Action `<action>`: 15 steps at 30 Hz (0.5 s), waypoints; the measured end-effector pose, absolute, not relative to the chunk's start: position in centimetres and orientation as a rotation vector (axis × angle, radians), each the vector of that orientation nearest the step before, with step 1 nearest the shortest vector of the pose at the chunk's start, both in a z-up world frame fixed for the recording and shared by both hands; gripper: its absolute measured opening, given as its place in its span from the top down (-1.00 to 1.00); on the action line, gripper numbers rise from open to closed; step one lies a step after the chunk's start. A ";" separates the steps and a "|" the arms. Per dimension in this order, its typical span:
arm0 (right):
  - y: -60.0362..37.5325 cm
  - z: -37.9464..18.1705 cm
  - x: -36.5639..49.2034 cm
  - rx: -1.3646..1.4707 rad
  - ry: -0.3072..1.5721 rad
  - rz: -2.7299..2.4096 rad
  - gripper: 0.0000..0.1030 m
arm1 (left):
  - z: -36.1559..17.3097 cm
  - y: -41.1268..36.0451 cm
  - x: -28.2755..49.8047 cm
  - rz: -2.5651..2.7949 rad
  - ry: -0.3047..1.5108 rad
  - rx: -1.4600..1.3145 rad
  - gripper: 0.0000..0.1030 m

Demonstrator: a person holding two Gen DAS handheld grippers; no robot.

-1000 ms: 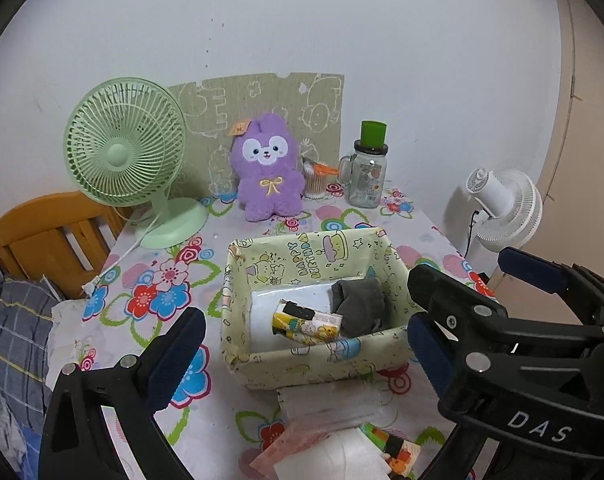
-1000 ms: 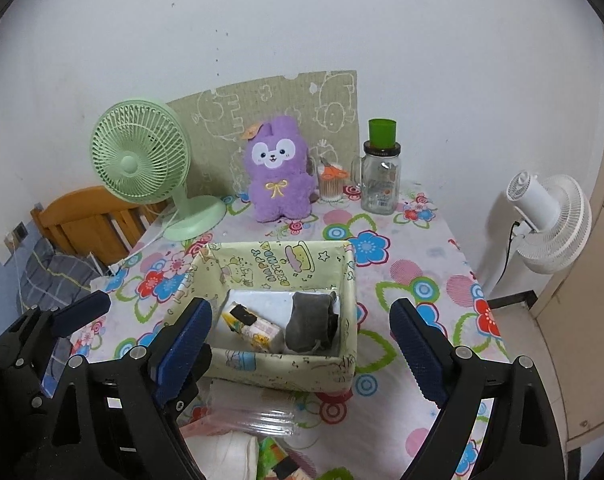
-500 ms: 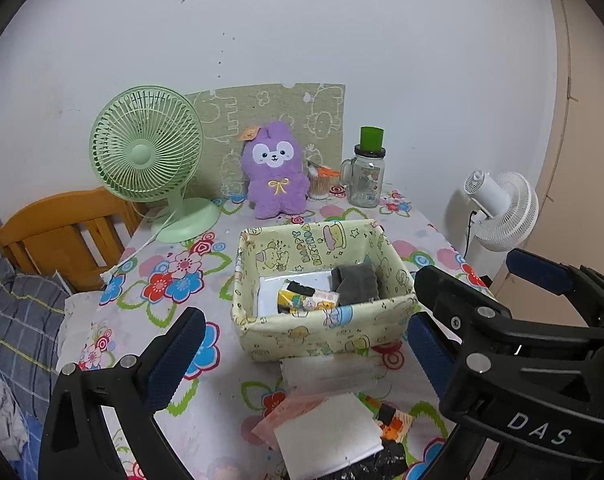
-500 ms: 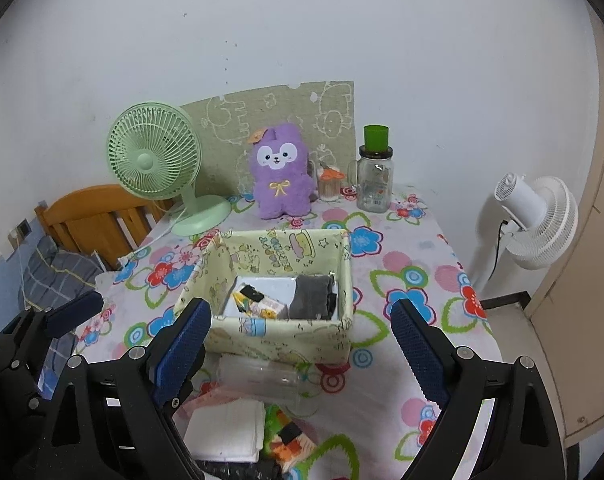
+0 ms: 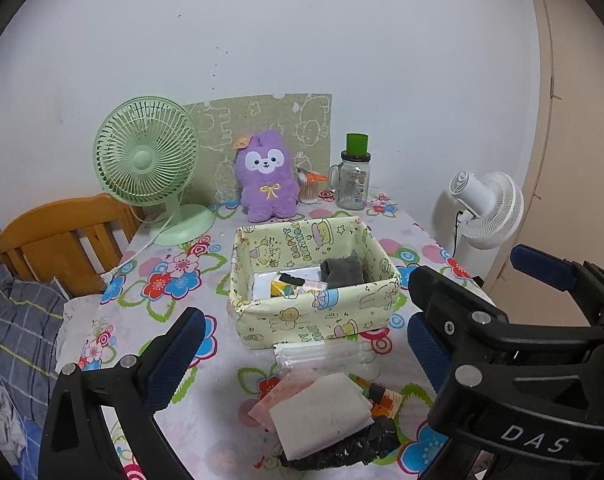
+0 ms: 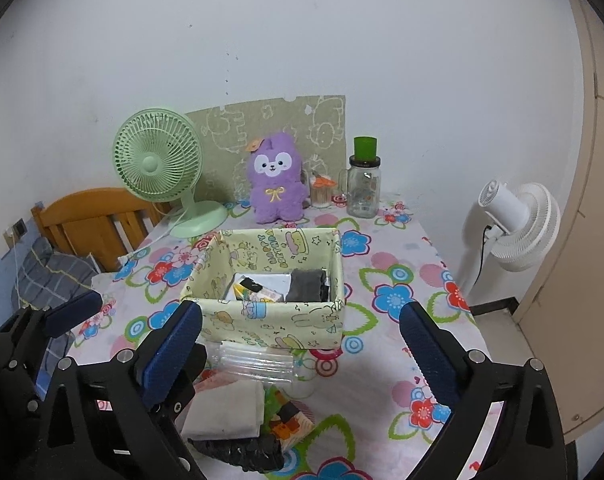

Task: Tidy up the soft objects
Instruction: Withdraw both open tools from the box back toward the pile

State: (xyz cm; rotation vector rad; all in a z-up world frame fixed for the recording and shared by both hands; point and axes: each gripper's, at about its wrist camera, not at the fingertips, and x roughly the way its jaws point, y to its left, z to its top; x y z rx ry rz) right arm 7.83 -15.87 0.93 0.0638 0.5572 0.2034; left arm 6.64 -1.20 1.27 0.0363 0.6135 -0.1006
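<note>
Here I hold both tools above the near edge of the desk [image 5: 174, 320], apart from everything, I think so I can choose the next soft piece. The left tool [image 5: 302, 344] is spread and empty; the right tool [image 6: 302, 344] is opening with nothing between its jaws. The fabric box [image 6: 270, 324] sits mid-desk, holding a grey sock [image 6: 306, 284]. A folded white cloth [image 5: 322, 412] lies before it, limp and flat.

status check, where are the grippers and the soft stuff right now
Left gripper open, empty. Right gripper opening, nothing between its jaws. Fabric box holds grey cloth; loose pile lies in front. Clear tube between box and pile.
</note>
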 end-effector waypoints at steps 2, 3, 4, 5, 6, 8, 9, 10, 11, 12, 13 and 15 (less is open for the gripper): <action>-15.8 0.8 7.6 0.065 0.557 0.206 -0.97 | 1.1 -1.2 6.3 -0.102 0.612 0.034 -0.98; -15.8 0.6 7.5 0.067 0.556 0.212 -0.98 | 1.0 -1.2 6.2 -0.101 0.612 0.033 -0.98; -15.8 0.5 7.4 0.067 0.557 0.214 -0.98 | 0.8 -1.2 6.0 -0.101 0.613 0.032 -0.98; -15.8 0.3 7.3 0.068 0.557 0.215 -0.98 | 0.7 -1.1 5.9 -0.101 0.615 0.031 -0.98; -15.8 0.2 7.2 0.067 0.557 0.216 -0.98 | 0.5 -1.1 5.8 -0.097 0.619 0.032 -0.98; -15.7 -0.1 7.0 0.064 0.557 0.218 -0.98 | 0.2 -1.1 5.6 -0.092 0.623 0.036 -0.98; -15.6 -0.4 6.9 0.062 0.557 0.224 -0.98 | 0.1 -1.1 5.5 -0.091 0.621 0.038 -0.98; -15.5 -0.6 6.8 0.060 0.558 0.227 -0.98 | -0.1 -1.1 5.4 -0.090 0.623 0.040 -0.98; -15.5 -0.7 6.8 0.060 0.558 0.228 -0.98 | -0.3 -1.0 5.3 -0.092 0.625 0.040 -0.98; -15.4 -0.9 6.7 0.060 0.558 0.230 -0.98 | -0.6 -0.9 5.3 -0.093 0.626 0.039 -0.98; -15.3 -1.1 6.7 0.059 0.560 0.231 -0.98 | -0.8 -0.8 5.2 -0.094 0.629 0.038 -0.98; -15.1 -1.6 6.7 0.059 0.565 0.232 -0.98 | -1.3 -0.7 5.3 -0.100 0.637 0.033 -0.98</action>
